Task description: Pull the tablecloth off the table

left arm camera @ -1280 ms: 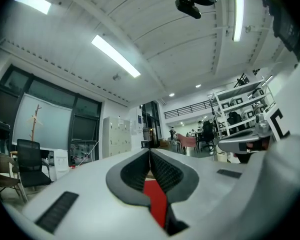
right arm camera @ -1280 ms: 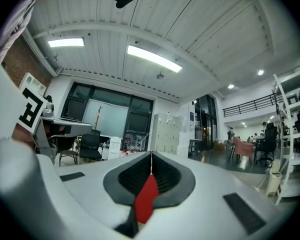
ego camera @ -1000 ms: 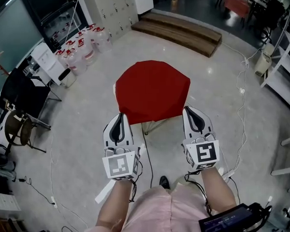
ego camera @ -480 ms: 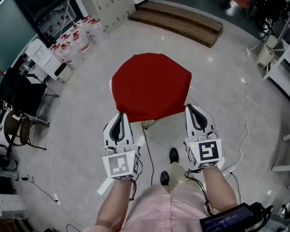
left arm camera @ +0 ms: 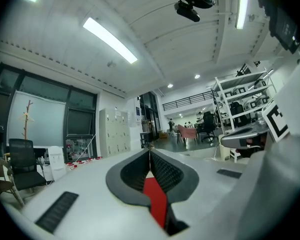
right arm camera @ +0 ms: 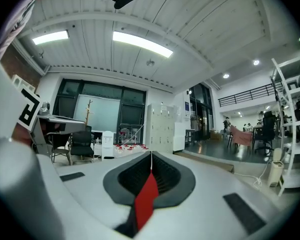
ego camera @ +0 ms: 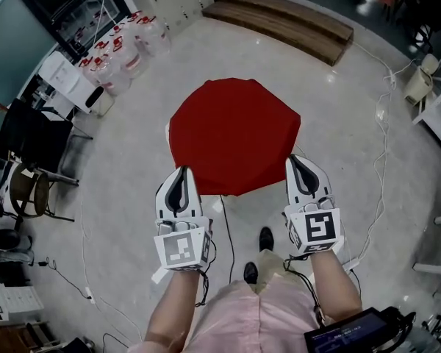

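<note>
The pale polished floor (ego camera: 353,138) fills the room, and in the middle of it the red tablecloth (ego camera: 231,134) lies spread flat over the bench, covering it so fully that none of the bench shows from above. Beyond the far side of the tablecloth runs a long wooden step (ego camera: 279,20). Off to the tablecloth's left stands a black chair (ego camera: 29,134), and past its far left corner a cluster of clear water jugs (ego camera: 125,50) with red caps. On the near side of the tablecloth the person stands in a pink top (ego camera: 235,315), arms out. The left tool (ego camera: 181,170) meets the tablecloth's near left edge, the right tool (ego camera: 294,159) its near right edge. A thin dark cable (ego camera: 224,226) trails across the floor from under the tablecloth's near edge, between the two tools. Each tool's jaws are pressed together on a fold of the red tablecloth, which shows as a narrow strip pinched between the dark pads (left arm camera: 162,171) of the left and the pads (right arm camera: 165,176) of the right.
</note>
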### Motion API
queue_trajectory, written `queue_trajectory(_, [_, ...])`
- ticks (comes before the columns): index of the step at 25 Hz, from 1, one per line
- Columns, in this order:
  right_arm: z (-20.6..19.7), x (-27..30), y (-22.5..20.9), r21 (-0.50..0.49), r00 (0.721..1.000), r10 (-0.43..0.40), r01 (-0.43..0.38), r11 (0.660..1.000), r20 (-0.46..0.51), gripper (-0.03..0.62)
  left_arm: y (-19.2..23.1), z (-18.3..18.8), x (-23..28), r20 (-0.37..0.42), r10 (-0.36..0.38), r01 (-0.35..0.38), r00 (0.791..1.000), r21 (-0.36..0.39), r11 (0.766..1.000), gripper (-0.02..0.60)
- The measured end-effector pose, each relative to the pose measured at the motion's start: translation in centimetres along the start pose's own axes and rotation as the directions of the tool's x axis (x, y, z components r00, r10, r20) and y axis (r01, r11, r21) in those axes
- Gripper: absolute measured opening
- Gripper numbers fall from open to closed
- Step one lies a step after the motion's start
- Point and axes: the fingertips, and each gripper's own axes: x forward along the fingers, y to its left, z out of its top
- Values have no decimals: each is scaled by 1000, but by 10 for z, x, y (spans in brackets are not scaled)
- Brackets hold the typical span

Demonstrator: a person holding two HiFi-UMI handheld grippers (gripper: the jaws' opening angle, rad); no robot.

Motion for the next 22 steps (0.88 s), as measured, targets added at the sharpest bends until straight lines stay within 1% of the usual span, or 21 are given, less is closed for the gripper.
queue_trajectory(7, [7,53,-40,-3,1000,30,-30,1000,10,18,2,10,56,4,37,-37,999,23,999,28])
queue_trajectory(14, [16,95,-79,-8,998,54,-54,999,44,18,-1,24,102,45,90,-92,995,36,995,28])
queue_trajectory(17, [18,108,-85,-18,996,69,-68,997,56,18,1,28,112,61,108,-111,992,42,993,28])
queue_trajectory(22, [26,122,-81,-26,994,88,-87,996,61,18,18,34,115,63,139,-142,988,40,989,28])
